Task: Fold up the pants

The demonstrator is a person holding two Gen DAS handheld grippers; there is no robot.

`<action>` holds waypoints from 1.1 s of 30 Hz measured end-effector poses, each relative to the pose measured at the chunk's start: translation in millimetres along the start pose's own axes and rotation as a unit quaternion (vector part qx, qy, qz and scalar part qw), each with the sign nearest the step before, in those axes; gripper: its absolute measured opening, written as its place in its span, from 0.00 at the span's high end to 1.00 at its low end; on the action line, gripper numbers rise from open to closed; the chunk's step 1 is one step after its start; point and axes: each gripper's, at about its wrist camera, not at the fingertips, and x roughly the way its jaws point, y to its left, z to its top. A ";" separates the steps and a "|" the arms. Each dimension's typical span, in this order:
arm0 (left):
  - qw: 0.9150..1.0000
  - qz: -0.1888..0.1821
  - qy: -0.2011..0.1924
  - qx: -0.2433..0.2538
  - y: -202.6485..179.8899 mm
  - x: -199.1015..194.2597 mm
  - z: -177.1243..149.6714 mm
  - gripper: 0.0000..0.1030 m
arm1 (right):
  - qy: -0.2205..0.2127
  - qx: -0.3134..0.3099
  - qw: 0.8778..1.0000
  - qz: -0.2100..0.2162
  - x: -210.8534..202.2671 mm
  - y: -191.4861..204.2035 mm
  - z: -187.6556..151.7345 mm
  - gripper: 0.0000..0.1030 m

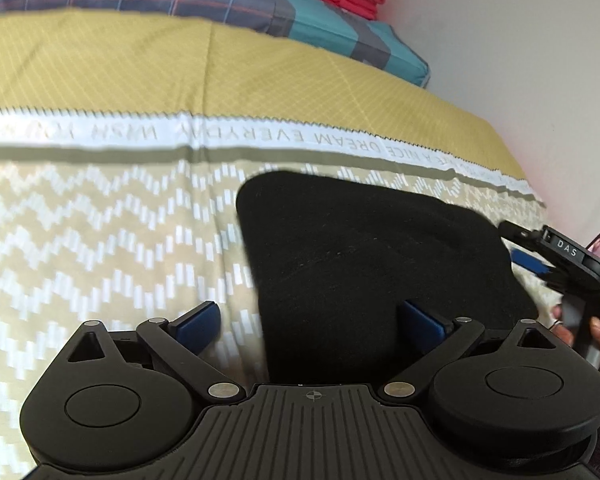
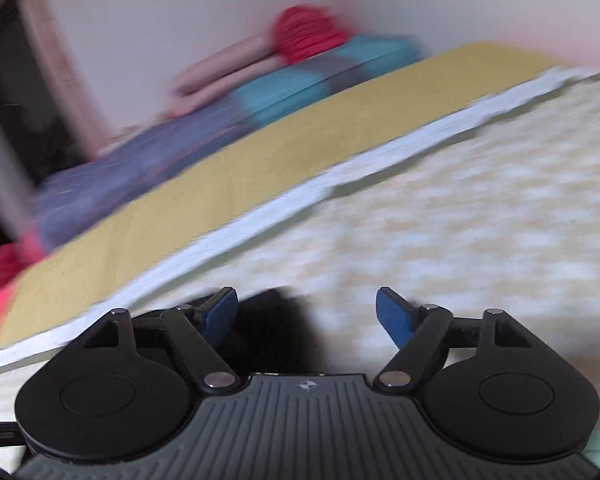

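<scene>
a bed (image 1: 100, 208) with a zigzag-patterned cover fills both views. the black pants (image 1: 372, 264) lie on it as a compact folded bundle, apparently finished. left tool (image 1: 312, 320) and right tool (image 2: 306, 312) both gape apart, holding nothing.

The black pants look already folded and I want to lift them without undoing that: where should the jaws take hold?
Grip the black pants at the straight left edge, coming in low from the left over the bedspread. That edge lies flat and exposed, and the open left gripper already straddles it.
</scene>
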 end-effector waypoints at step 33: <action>0.953 0.271 0.013 0.135 -40.8 -42.9 -65.4 0.00 | 0.086 -0.238 0.966 0.050 -95.0 73.3 -107.0 0.08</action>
